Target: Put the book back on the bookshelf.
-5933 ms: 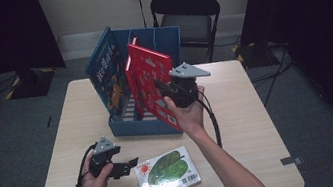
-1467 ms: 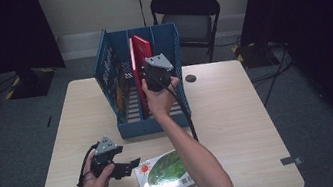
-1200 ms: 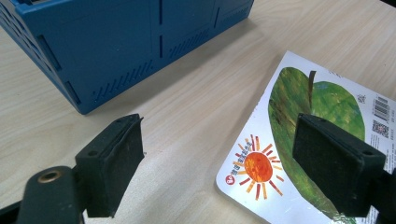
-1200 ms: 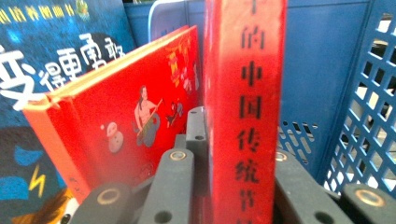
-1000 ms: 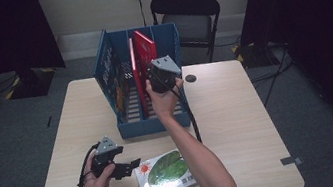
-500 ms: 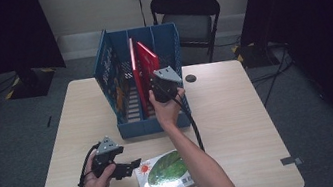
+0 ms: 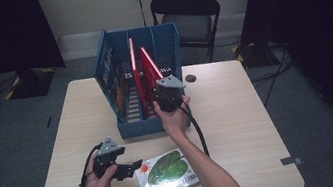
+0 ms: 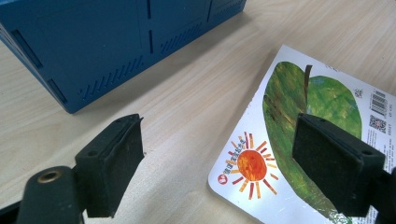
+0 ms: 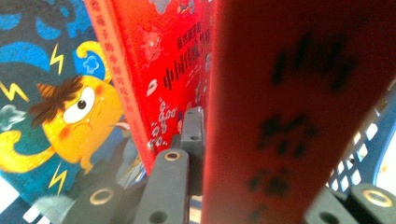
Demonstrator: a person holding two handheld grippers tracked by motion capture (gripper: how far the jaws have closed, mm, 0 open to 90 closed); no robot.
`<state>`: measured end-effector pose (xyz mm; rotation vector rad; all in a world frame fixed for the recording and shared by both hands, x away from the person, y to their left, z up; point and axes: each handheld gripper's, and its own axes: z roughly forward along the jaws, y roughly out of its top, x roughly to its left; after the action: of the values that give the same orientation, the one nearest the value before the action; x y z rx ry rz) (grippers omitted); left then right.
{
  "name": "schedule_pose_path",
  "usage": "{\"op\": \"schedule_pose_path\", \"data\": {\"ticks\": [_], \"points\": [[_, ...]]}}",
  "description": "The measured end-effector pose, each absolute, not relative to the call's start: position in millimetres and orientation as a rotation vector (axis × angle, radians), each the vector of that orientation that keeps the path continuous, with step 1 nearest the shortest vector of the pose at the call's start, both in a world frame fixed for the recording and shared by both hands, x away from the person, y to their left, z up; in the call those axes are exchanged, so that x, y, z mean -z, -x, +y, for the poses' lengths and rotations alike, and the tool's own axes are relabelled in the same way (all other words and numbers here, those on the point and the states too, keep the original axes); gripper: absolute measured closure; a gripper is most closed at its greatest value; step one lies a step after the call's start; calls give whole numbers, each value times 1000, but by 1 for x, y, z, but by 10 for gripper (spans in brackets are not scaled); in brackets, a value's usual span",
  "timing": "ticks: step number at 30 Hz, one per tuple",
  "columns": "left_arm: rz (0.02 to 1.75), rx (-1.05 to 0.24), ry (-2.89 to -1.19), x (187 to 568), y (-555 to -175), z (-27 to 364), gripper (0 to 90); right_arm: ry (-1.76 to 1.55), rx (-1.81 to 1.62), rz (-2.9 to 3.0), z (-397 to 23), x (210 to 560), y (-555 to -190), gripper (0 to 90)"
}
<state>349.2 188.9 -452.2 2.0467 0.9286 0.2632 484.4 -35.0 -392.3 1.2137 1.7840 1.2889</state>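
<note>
A blue file rack (image 7: 167,48) stands at the back of the wooden table (image 7: 238,112). My right gripper (image 7: 161,88) is shut on a red book (image 7: 149,67) that leans in a right-hand slot of the rack. In the right gripper view the book's spine (image 9: 299,107) sits between the jaws of the right gripper (image 9: 252,191), beside another red book (image 9: 159,60) and a blue book with a yellow character (image 9: 56,93). My left gripper (image 7: 127,169) rests open near the front edge. Between its pads (image 8: 114,163) lie bare table and the corner of a green leaf book (image 8: 322,102), which is lying flat (image 7: 167,174).
A second red book (image 7: 135,70) stands upright in the rack, and a blue book (image 7: 110,77) leans at its left side. A small black disc (image 7: 191,78) lies right of the rack. A black folding chair (image 7: 188,19) stands behind the table. The rack's front wall (image 8: 93,51) is close to the left gripper.
My right gripper has carried the red book from in front of the rack into a slot and sunk lower with it. The left gripper and the leaf book have stayed put.
</note>
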Motion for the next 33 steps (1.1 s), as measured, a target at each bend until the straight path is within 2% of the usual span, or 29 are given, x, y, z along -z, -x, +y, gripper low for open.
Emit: {"op": "schedule_pose_path", "data": {"ticks": [6,10,13,14,15,18,33], "points": [[930,-259,-2050,453,-350,189,163,-1205,-1278,1827,-37,384,-483,741],[927,-256,-2052,454,-349,188,164,-1220,-1271,1812,-36,383,-483,651],[924,-256,-2055,454,-349,188,165,-1214,-1272,1805,-34,382,-483,642],[925,-255,-2054,454,-349,188,165,-1211,-1269,1801,-33,382,-482,672],[925,-257,-2055,454,-349,188,165,-1206,-1273,1810,-33,382,-482,759],[929,-256,-2054,454,-349,189,167,-1187,-1237,1800,-29,382,-479,792],[928,-255,-2056,454,-350,189,168,-1192,-1299,1697,-29,379,-482,807]]}}
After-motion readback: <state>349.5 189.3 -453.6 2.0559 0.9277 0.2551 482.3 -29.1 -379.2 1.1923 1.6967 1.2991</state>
